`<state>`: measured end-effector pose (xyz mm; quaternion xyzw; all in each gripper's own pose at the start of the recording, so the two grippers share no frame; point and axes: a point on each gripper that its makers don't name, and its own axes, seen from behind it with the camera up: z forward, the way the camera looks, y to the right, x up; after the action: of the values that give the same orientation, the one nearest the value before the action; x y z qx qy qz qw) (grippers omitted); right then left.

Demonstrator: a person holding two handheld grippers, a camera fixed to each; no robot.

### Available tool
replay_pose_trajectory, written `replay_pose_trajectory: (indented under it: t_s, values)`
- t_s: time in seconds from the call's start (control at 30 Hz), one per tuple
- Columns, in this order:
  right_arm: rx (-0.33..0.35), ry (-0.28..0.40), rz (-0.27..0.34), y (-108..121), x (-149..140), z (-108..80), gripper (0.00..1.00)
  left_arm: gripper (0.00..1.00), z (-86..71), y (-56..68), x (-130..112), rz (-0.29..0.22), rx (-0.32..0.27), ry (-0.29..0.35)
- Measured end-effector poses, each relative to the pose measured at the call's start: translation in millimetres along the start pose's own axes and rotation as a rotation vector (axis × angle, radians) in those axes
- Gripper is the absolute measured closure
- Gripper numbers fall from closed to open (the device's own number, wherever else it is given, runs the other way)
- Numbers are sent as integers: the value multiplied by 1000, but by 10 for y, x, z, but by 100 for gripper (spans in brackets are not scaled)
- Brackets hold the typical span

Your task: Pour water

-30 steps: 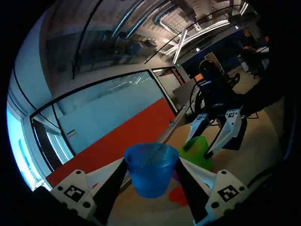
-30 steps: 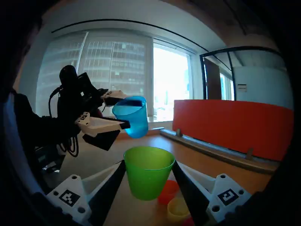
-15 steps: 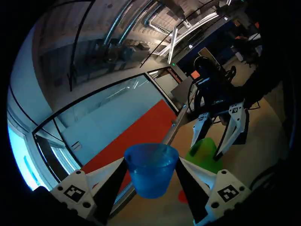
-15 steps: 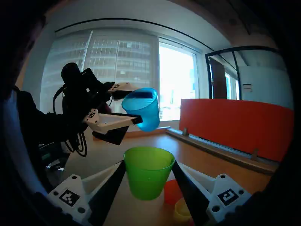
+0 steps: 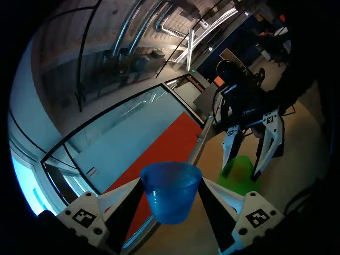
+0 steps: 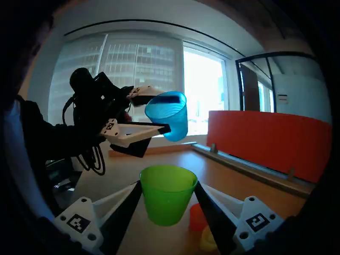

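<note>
A translucent blue cup (image 5: 171,190) sits between the white fingers of my left gripper (image 5: 170,199), which is shut on it. In the right gripper view that blue cup (image 6: 168,114) hangs tilted, above and slightly behind the green cup (image 6: 167,193), with the left gripper (image 6: 146,112) reaching in from the left. My right gripper (image 6: 167,204) is shut on the green cup, held upright. In the left gripper view the green cup (image 5: 240,175) shows lower right between the right gripper's fingers (image 5: 268,144). I cannot make out any water.
A wooden table (image 6: 238,182) lies below, bordered by an orange partition (image 6: 272,136). An orange cup (image 6: 196,216) and a yellow cup (image 6: 207,243) stand on the table under the green cup. A person's dark sleeve (image 6: 38,140) is at left.
The left gripper has carried the blue cup higher and closer over the green cup, tilting it more. The right gripper with the green cup has hardly moved.
</note>
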<state>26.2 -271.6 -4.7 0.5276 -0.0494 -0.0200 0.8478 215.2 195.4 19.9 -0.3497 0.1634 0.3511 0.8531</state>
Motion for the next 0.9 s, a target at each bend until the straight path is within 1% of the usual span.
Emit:
replay_pose_trajectory:
  t_s: [0.27, 0.9]
  values:
    - [15, -3, 1, -42, -36, 31, 8, 14, 25, 16, 16, 55, -7, -3]
    - [38, -11, 7, -124, -109, 113, 8, 14, 105, -62, 131, 180, 4, 7]
